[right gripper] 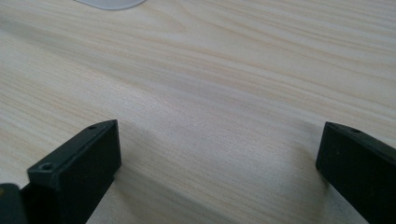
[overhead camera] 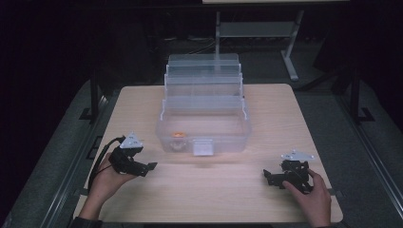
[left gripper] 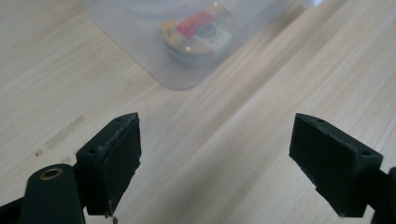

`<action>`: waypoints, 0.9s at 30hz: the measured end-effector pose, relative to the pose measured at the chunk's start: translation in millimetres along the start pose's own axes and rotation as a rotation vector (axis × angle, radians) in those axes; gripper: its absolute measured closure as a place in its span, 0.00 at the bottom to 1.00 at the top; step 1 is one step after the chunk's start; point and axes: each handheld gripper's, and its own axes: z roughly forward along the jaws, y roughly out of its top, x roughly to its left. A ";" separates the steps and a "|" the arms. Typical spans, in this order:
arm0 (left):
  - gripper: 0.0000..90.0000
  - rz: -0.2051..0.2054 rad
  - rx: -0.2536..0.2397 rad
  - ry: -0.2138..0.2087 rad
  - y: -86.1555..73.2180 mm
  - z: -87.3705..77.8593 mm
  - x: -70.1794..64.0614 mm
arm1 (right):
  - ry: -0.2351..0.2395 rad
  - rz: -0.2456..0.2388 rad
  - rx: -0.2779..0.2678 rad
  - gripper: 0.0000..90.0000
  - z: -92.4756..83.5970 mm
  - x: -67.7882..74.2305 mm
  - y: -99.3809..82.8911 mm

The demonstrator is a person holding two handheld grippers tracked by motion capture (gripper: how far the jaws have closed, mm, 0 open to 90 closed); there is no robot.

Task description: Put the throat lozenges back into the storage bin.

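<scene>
Both jaws spread wide and empty, the left hand-held gripper (overhead camera: pixel 151 166) and right hand-held gripper (overhead camera: pixel 267 176) rest low in frame; reaching carelessly could shove the clear box (overhead camera: pixel 203 128) holding what looks like a round tin (left gripper: pixel 198 29).

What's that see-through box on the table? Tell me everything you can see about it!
The clear plastic box looks like an organiser case standing open in the middle of the wooden table. Its stepped trays fan up and back behind a deep bottom tub. A pale latch hangs on its front wall. Inside the tub, near the front left corner, lies a small round tin with a red and orange label. Neither gripper touches the box.
</scene>
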 end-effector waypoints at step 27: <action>0.14 -0.056 -0.011 0.062 -74.4 8.1 -19.0 | 0.000 0.000 0.000 0.00 0.0 0.0 0.0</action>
